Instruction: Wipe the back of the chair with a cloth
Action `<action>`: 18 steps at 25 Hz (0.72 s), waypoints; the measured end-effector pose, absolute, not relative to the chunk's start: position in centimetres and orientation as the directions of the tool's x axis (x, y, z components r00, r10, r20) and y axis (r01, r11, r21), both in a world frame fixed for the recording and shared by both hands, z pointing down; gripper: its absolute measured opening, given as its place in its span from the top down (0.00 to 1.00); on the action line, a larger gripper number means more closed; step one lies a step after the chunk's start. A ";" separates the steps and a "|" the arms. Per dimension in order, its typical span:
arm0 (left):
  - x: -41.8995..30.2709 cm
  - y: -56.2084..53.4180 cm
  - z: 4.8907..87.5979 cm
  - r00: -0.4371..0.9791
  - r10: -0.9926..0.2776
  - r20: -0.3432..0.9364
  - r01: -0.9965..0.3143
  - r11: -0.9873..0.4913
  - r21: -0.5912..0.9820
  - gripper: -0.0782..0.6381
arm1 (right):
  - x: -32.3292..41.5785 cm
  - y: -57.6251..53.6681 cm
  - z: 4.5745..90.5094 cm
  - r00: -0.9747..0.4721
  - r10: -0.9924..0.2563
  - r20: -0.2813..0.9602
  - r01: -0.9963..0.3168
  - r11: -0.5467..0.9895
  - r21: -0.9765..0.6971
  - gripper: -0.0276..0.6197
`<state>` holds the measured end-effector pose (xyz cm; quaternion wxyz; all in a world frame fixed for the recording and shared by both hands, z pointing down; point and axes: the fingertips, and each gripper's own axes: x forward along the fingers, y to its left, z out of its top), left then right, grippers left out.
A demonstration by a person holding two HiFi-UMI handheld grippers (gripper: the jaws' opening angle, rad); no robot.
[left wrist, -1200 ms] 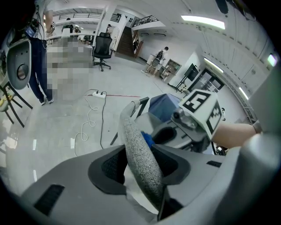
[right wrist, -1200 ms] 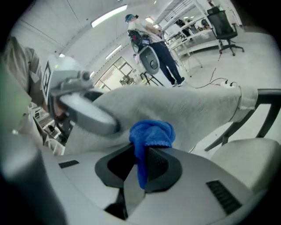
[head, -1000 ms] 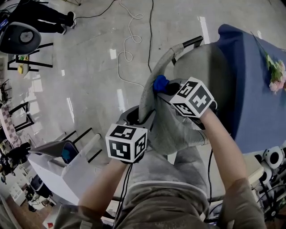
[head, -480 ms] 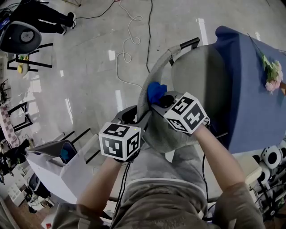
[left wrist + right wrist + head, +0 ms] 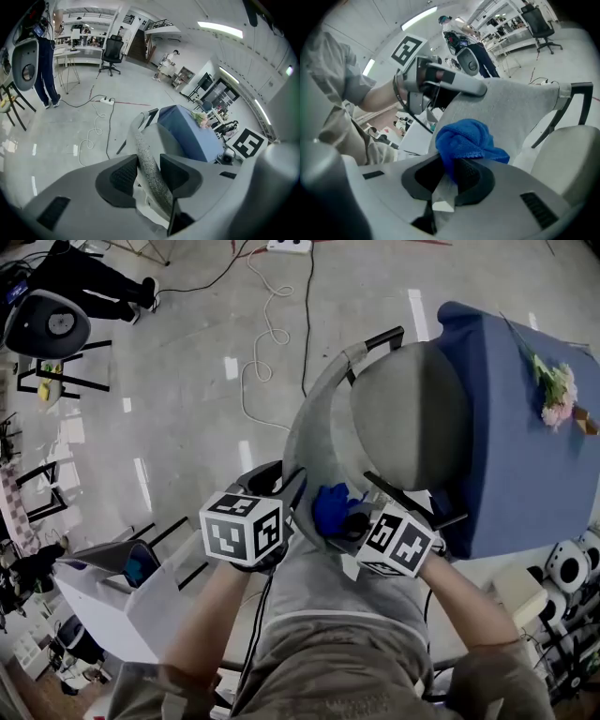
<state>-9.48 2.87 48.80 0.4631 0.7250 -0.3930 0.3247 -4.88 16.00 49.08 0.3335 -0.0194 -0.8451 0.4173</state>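
Blue table [image 5: 525,465] just beside chair [image 5: 412,418]; floor [image 5: 187,381] opposite free.

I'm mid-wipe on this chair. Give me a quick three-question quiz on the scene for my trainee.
1. Multiple choice: what is the right gripper holding? A, a sponge; B, a blue cloth; C, a cable.
2. True or false: the left gripper has its jaws on either side of the edge of the chair back.
3. Short answer: what lies on the blue-covered table?

Key
1. B. The cloth is pinched between the jaws, up against the chair back.
2. True. The jaws have just been closing, with that edge between them.
3. Flowers.
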 end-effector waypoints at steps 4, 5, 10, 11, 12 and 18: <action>-9.5 2.7 48.8 0.474 -0.279 0.835 -0.875 -0.258 0.411 0.66 | -0.4 19.9 51.4 -0.671 0.436 0.599 -0.273 0.606 -0.747 0.85; -9.5 2.7 48.8 0.474 -0.279 0.835 -0.874 -0.259 0.410 0.66 | 0.4 20.3 52.1 -0.655 0.435 0.617 -0.299 0.601 -0.741 0.85; -9.4 2.7 48.9 0.471 -0.266 0.841 -0.874 -0.270 0.404 0.66 | -0.6 19.8 52.1 -0.608 0.388 0.692 -0.327 0.672 -0.664 0.85; -9.5 2.7 48.9 0.470 -0.264 0.842 -0.874 -0.269 0.404 0.66 | -1.3 19.4 51.8 -0.607 0.378 0.699 -0.316 0.692 -0.649 0.85; -9.5 2.7 48.9 0.469 -0.261 0.844 -0.875 -0.269 0.403 0.66 | -2.2 18.7 51.2 -0.624 0.361 0.693 -0.310 0.699 -0.644 0.85; -10.0 2.7 47.8 0.455 -0.274 0.847 -0.880 -0.282 0.381 0.68 | -7.2 12.6 47.5 -0.760 0.204 0.617 -0.306 0.725 -0.617 0.85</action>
